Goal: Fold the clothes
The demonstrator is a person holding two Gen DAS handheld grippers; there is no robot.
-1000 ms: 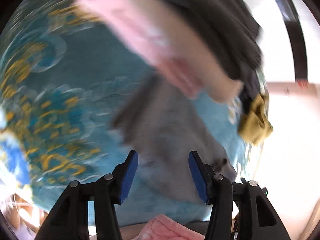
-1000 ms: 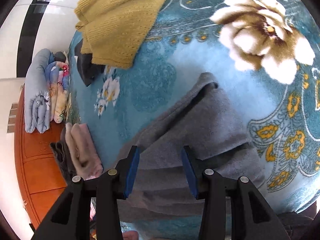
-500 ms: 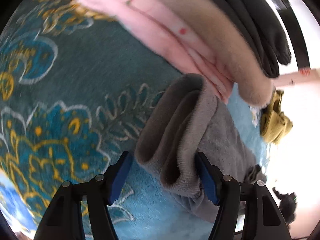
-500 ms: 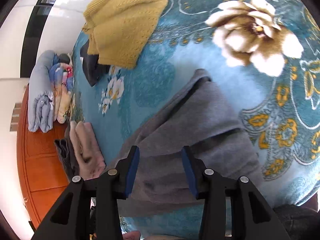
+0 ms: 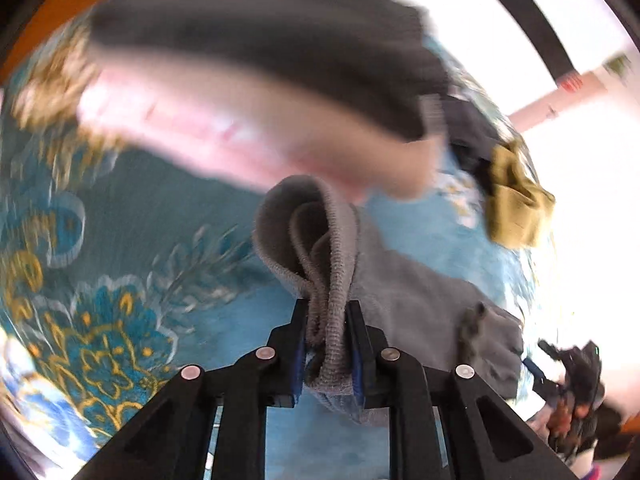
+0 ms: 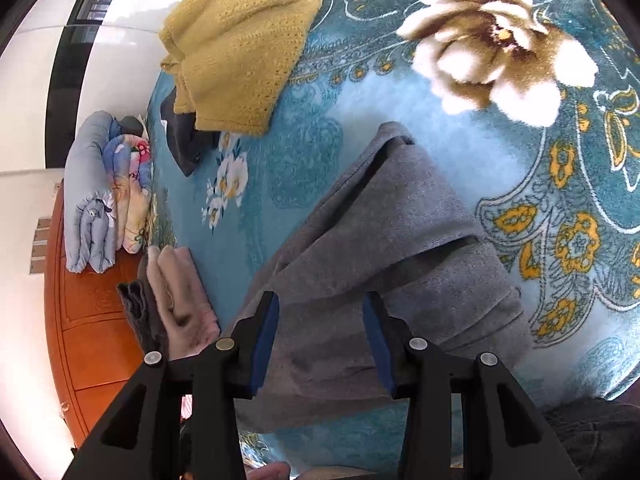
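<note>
A grey garment (image 6: 384, 240) lies partly folded on a teal flowered blanket (image 6: 400, 96). My left gripper (image 5: 330, 344) is shut on a bunched ribbed end of the grey garment (image 5: 320, 248), which loops up between the blue pads. My right gripper (image 6: 320, 336) is open just above the near part of the grey garment, with cloth showing between its fingers. A folded pink garment (image 5: 240, 136) and a dark one (image 5: 280, 48) lie blurred right behind the gripped end.
A yellow knitted sweater (image 6: 236, 44) lies on a dark garment (image 6: 184, 136) at the far side. Folded pink and grey clothes (image 6: 176, 296) sit at the blanket's left edge. Folded blue bedding (image 6: 100, 192) rests on an orange wooden board (image 6: 88, 320).
My left gripper has closed on the ribbed end of the grey garment, which sat between its open fingers half a second ago. My right gripper stays open and has hardly moved.
</note>
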